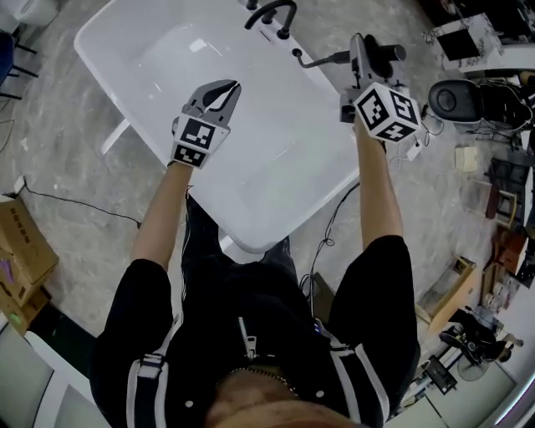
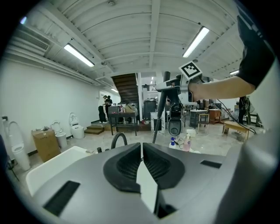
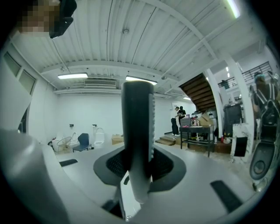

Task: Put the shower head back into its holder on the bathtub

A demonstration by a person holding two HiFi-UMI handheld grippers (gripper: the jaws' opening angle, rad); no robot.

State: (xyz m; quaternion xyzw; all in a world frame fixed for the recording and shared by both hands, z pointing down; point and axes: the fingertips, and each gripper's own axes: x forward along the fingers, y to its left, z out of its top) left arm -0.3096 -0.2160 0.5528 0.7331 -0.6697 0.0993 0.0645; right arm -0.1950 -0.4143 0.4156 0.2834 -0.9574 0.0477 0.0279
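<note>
Shower head (image 3: pixel 138 131): dark, nubbed edge; clamped in right gripper (image 3: pixel 139 171).
Left gripper (image 2: pixel 141 164): closed, empty.
Bathtub (image 1: pixel 192 79): glossy white.
Floor (image 1: pixel 67 167): mottled grey.

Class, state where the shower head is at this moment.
The shower head stands upright, clamped in the right gripper; in the head view that gripper is at the right, by the bathtub rim near the black faucet.
</note>
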